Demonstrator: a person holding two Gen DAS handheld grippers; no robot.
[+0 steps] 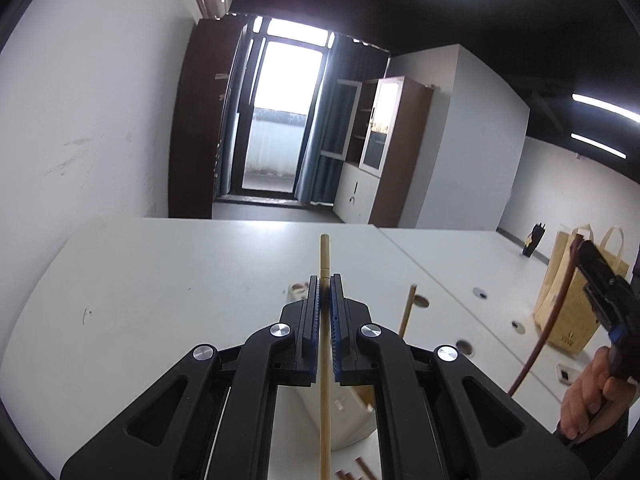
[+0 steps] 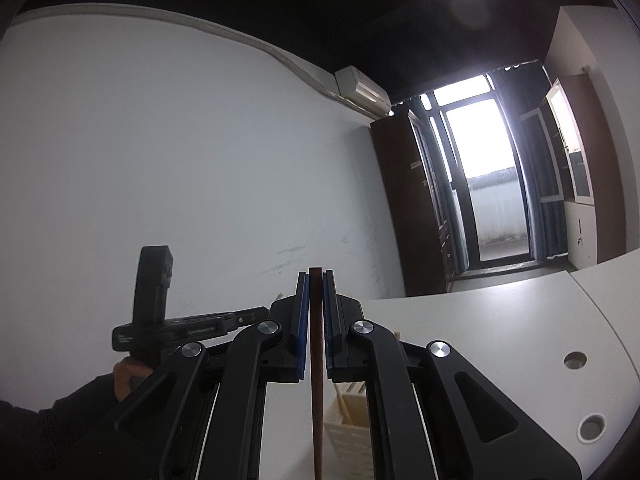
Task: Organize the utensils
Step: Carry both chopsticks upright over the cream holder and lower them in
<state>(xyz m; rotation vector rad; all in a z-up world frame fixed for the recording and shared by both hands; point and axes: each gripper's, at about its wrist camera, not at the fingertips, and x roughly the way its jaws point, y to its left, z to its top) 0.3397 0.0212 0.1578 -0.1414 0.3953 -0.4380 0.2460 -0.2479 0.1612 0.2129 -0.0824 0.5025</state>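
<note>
My left gripper (image 1: pixel 325 286) is shut on a light wooden chopstick (image 1: pixel 324 400) that runs up between the blue pads and sticks out past the tips. It hangs above a white utensil holder (image 1: pixel 340 412) that has a wooden utensil handle (image 1: pixel 408 312) standing in it. My right gripper (image 2: pixel 316 280) is shut on a dark brown chopstick (image 2: pixel 317 400), held upright above the white slotted holder (image 2: pixel 352 436). The right gripper also shows in the left wrist view (image 1: pixel 600 280) with the dark chopstick (image 1: pixel 540 344). The left gripper's body shows at the left of the right wrist view (image 2: pixel 160 320).
A white table (image 1: pixel 160 300) with round cable holes (image 1: pixel 480 293) spreads ahead. A beige tote bag (image 1: pixel 572 296) and a small dark object (image 1: pixel 534 240) stand at the far right. Brown stick ends (image 1: pixel 360 470) lie by the holder. A white wall is on the left.
</note>
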